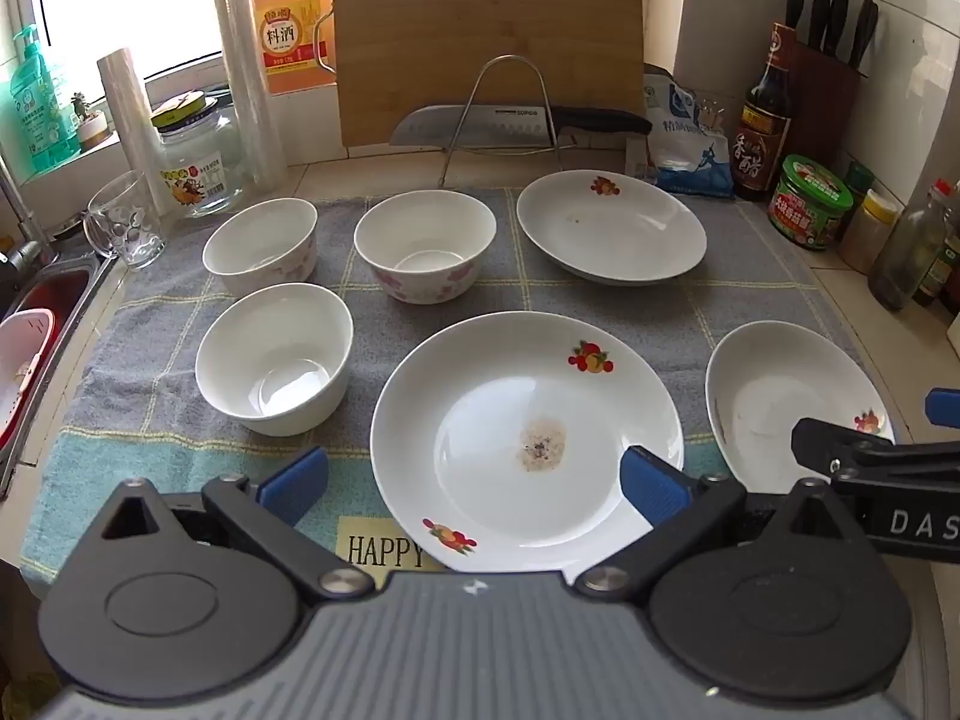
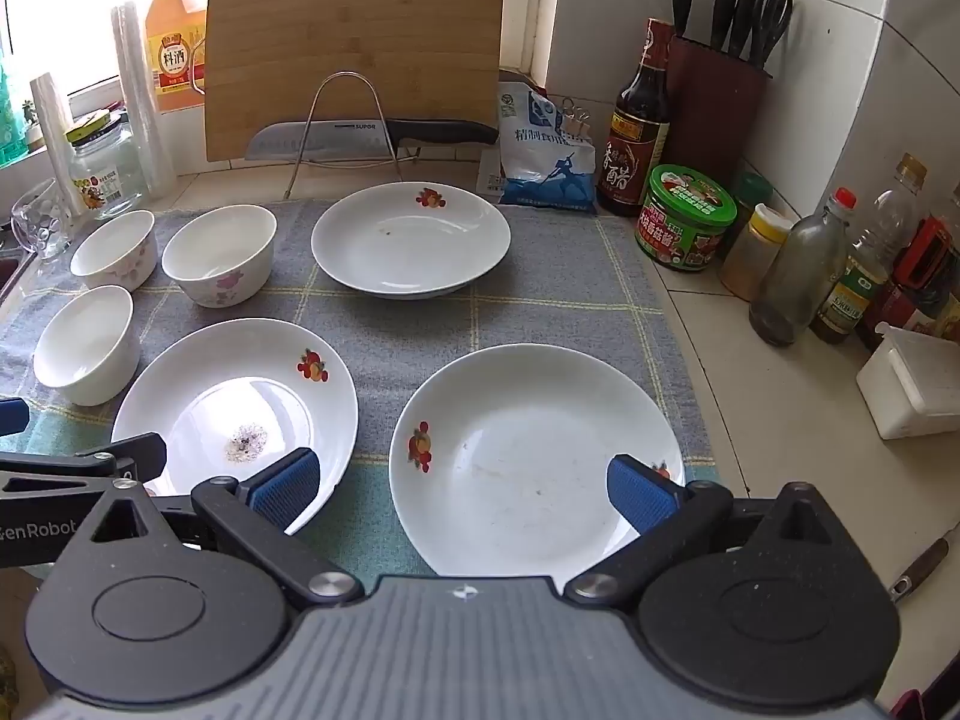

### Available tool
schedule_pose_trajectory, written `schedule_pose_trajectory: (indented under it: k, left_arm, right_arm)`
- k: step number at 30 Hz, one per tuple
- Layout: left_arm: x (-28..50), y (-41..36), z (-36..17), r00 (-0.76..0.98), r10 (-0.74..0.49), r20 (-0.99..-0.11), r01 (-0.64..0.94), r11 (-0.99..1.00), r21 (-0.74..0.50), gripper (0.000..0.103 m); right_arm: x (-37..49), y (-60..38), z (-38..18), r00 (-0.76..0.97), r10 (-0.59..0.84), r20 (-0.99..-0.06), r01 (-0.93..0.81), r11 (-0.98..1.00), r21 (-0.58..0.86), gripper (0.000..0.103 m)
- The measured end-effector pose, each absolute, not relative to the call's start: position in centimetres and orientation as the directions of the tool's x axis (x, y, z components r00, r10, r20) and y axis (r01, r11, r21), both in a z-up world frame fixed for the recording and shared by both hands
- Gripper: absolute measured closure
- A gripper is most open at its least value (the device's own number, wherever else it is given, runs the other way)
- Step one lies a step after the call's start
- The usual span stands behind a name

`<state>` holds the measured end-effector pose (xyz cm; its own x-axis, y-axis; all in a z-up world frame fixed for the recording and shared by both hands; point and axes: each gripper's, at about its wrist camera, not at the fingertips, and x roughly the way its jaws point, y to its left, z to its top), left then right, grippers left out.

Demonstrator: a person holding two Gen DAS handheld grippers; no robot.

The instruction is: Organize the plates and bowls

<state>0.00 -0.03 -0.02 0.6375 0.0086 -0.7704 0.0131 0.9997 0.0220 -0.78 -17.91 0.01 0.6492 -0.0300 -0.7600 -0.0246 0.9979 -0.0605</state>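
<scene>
Gaping tools (image 1: 474,483) (image 2: 465,489), both empty

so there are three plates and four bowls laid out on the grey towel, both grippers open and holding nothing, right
Nearly. There are three bowls, not four: one plain bowl nearest the camera and two flowered bowls behind it, as the left wrist view shows. The rest stands: three plates on the grey towel, with the left gripper and right gripper open and empty.

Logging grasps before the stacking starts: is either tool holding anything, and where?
Nothing is held: left tool and right tool hover open above white fruit-printed plates.
</scene>
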Motion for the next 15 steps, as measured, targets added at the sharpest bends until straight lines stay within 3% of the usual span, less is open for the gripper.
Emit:
schedule_pose_trajectory:
  k: [15]
  left_arm:
    - [0.16, 0.08, -0.18, 0.634, 0.002, -0.773, 0.012, 1.0, 0.012, 0.001]
  right_arm:
    - [-0.63, -17.77, 0.6, 0.649, -0.023, -0.76, -0.03, 0.998, -0.055, 0.0]
